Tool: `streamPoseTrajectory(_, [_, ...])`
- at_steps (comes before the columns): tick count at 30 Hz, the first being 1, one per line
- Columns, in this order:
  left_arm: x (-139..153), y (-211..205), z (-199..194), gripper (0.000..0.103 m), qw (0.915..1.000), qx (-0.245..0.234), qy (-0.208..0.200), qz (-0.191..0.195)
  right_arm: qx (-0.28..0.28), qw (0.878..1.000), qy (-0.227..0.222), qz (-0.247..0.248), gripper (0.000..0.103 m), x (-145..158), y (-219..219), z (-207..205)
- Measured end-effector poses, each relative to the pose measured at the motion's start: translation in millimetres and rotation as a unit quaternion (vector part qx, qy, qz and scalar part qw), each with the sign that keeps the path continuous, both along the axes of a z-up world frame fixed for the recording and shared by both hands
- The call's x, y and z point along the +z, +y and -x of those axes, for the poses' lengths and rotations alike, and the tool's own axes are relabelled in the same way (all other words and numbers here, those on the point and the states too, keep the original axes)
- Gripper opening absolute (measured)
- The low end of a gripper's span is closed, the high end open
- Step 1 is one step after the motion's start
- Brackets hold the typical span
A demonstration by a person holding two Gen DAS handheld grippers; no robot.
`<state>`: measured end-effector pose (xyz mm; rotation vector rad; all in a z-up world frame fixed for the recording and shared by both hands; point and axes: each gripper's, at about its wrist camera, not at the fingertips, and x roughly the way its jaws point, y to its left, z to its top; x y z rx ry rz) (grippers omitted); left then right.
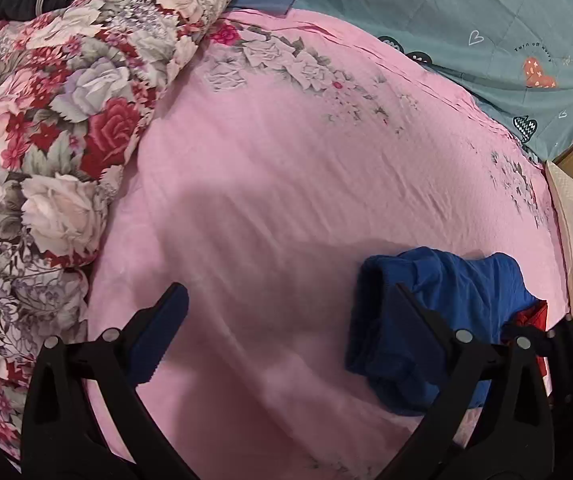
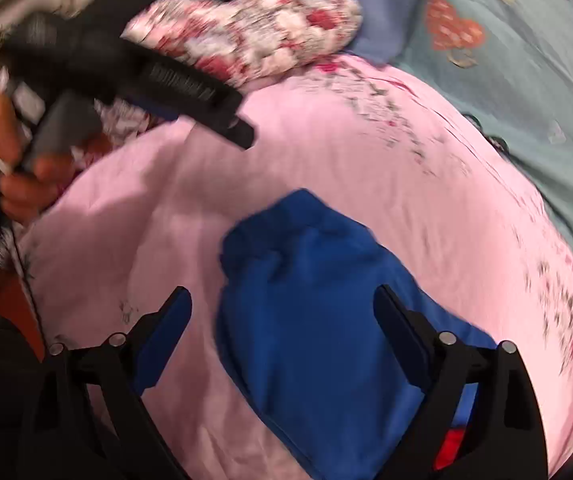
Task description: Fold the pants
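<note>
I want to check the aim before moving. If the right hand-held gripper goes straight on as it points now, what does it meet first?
Most likely the blue pants: they lie bunched on the pink sheet, between the open right hand-held gripper fingers. Depth is unclear.

Both views were taken from above a pink bedsheet [image 1: 286, 184], angled down and forward along each gripper's fingers. The left wrist view was held close over bare sheet, with the blue pants [image 1: 458, 288] at its lower right. The right wrist view was centred nearer above the pants [image 2: 310, 300]. The sheet, pants, floral quilt [image 1: 66, 92] and teal blanket [image 1: 486, 28] were shared by both.
</note>
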<state>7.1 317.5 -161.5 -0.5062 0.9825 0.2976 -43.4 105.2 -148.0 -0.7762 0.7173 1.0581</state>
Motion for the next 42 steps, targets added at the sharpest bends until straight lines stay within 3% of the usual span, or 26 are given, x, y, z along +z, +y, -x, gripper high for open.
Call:
streamPoseTrajectory(5, [-5,15,12,0.101,0.9996,0.004,-0.011,0.026,0.005,0.998,-0.041,0.05,0.078,-26,22,14])
streamPoseTrajectory(11, [-21,21,9,0.101,0.9989,-0.01,-0.003,0.046,-0.011,0.992,-0.061,0.112,0.07,-60,23,16])
streamPoseTrajectory(13, [-25,23,5,0.101,0.9985,-0.015,-0.003,0.053,-0.024,0.993,-0.046,0.11,0.068,-65,20,10])
streamPoseTrajectory(15, [-27,25,2,0.101,0.998,-0.02,-0.004,0.06,-0.035,0.993,-0.03,0.106,0.056,-65,17,6])
streamPoseTrajectory(17, [-27,27,-1,0.101,0.9973,-0.025,-0.007,0.069,-0.052,0.992,-0.039,0.112,0.029,-65,16,0])
streamPoseTrajectory(19, [-27,30,-6,0.101,0.9959,-0.031,-0.01,0.085,-0.067,0.993,-0.026,0.098,0.014,-60,12,-7])
streamPoseTrajectory(20, [-27,30,-8,0.101,0.9954,-0.033,-0.009,0.09,-0.074,0.993,-0.016,0.087,0.009,-55,10,-11])
streamPoseTrajectory(24, [-31,27,-22,0.101,0.9893,-0.05,-0.003,0.137,-0.083,0.995,-0.022,0.054,0.008,-39,5,-12])
streamPoseTrajectory(26, [-32,21,-29,0.101,0.9814,-0.069,-0.003,0.179,-0.095,0.995,-0.019,0.035,0.007,-29,-1,-11])
streamPoseTrajectory(31, [-52,-2,-51,0.101,0.9435,-0.109,0.021,0.312,-0.118,0.993,-0.02,-0.001,0.006,-10,-12,-13])
streamPoseTrajectory(32, [-57,-4,-54,0.101,0.9329,-0.108,0.023,0.343,-0.121,0.993,-0.019,-0.004,0.006,-7,-14,-14])
streamPoseTrajectory(34, [-69,-11,-63,0.101,0.898,-0.109,0.032,0.425,-0.119,0.993,-0.022,-0.007,0.006,-6,-15,-12])
streamPoseTrajectory(36, [-77,-21,-72,0.101,0.8716,-0.112,0.038,0.476,-0.117,0.993,-0.023,-0.006,0.006,-6,-14,-12])
streamPoseTrajectory(37, [-79,-26,-76,0.101,0.8706,-0.118,0.041,0.476,-0.116,0.993,-0.024,-0.006,0.006,-6,-14,-11])
streamPoseTrajectory(40, [-85,-40,-89,0.101,0.8849,-0.126,0.068,0.443,-0.114,0.993,-0.027,-0.006,0.006,-4,-16,-6])
streamPoseTrajectory(42, [-93,-48,-95,0.099,0.8793,-0.13,0.081,0.451,-0.112,0.993,-0.029,-0.005,0.006,-4,-17,-6])
